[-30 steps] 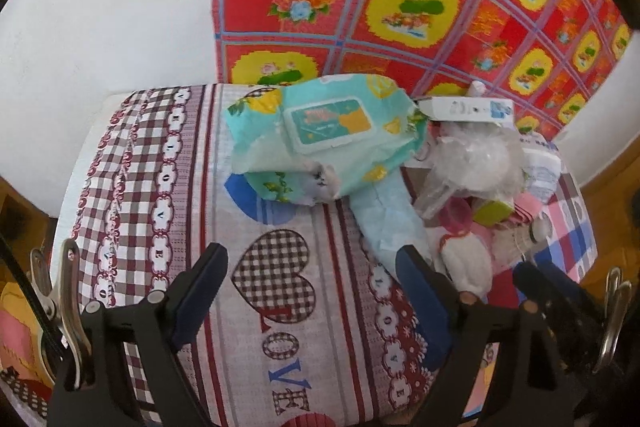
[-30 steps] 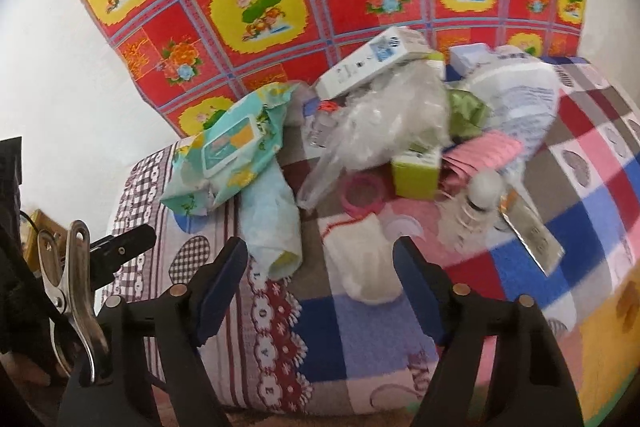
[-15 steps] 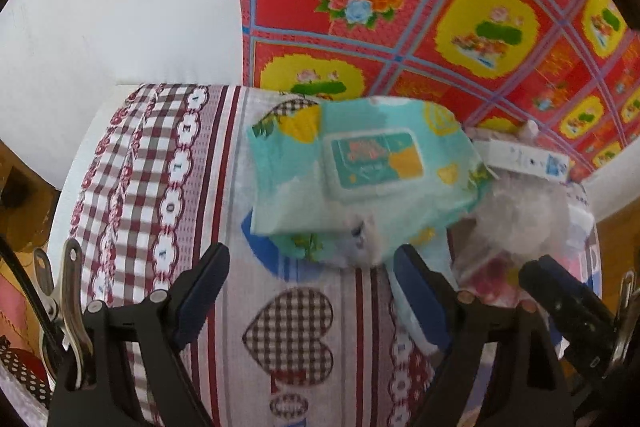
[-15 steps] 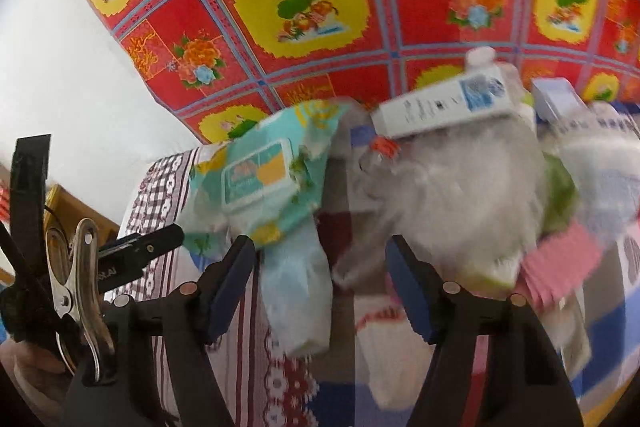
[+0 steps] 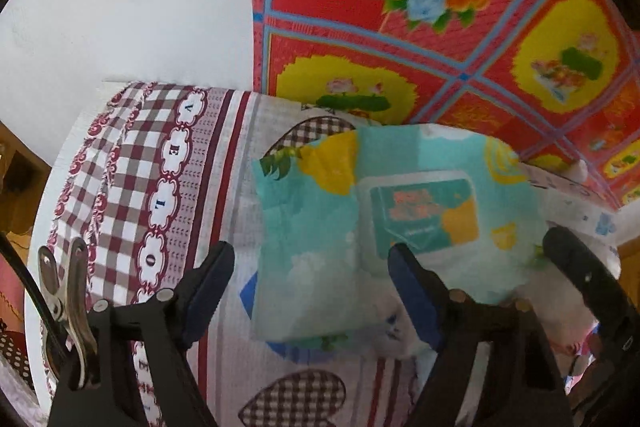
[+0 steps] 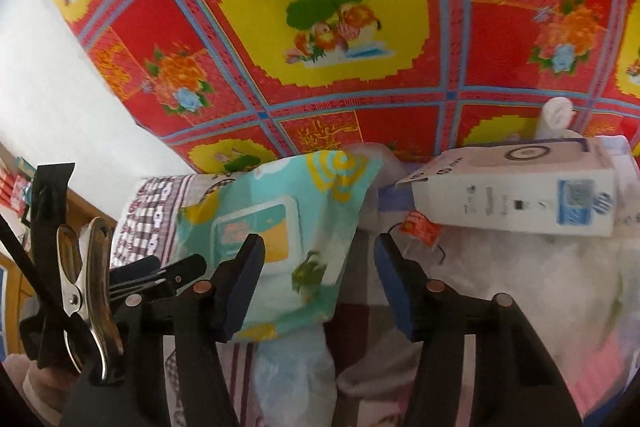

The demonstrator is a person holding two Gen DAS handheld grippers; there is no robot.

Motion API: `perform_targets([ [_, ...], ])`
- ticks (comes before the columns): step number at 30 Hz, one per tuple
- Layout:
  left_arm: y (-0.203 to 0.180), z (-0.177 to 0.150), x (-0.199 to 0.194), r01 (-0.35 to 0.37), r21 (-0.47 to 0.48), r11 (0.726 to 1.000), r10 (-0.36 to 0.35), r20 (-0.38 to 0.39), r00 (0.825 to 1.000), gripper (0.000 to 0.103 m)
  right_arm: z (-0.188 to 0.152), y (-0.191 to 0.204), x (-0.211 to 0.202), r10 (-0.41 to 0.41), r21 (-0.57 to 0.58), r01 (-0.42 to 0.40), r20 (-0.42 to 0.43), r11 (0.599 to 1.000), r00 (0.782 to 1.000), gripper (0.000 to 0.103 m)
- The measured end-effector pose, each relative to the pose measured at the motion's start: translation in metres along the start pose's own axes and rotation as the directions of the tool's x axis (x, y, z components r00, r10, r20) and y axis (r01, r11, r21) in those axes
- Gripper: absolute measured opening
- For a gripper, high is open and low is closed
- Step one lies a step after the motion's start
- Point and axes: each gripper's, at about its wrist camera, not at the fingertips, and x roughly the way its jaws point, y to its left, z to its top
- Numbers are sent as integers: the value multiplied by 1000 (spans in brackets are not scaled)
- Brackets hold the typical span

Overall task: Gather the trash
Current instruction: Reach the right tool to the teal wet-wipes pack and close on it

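Note:
A teal and yellow wet-wipes pack (image 5: 360, 223) lies on the patterned cloth, and it also shows in the right wrist view (image 6: 280, 223). My left gripper (image 5: 310, 287) is open, with the pack's left part between its fingers. My right gripper (image 6: 318, 275) is open, straddling the pack's right edge. A white carton (image 6: 516, 195) rests on a clear plastic bag (image 6: 520, 287) to the right. A pale blue wrapper (image 6: 292, 379) lies below the pack.
A red and yellow floral cloth (image 6: 340, 27) hangs behind the table. The checked tablecloth (image 5: 160, 167) with hearts covers the top; its left edge drops off by a white wall (image 5: 120, 7). The right gripper's finger (image 5: 580, 279) shows in the left view.
Both grippers have moved forward and closer to the wet-wipes pack, which now fills the space between their fingers. Both stay open.

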Motion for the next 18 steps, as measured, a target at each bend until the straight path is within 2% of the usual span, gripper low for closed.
perform_targets([
  [3, 5, 2, 13, -27, -11, 1000, 27, -18, 999, 77, 1, -4, 11, -2, 5, 2, -23, 1000, 1000, 46],
  [7, 8, 3, 21, -3, -6, 1000, 3, -20, 1000, 77, -2, -11, 25, -6, 17, 7, -58, 1000, 998, 34],
  [11, 11, 3, 28, 18, -26, 1000, -18, -14, 1000, 77, -4, -15, 34, 10, 24, -8, -73, 1000, 997, 31],
  [18, -5, -7, 33, -29, 21, 999, 29, 2, 1000, 78, -9, -17, 49, 26, 46, -22, -95, 999, 995, 30],
])
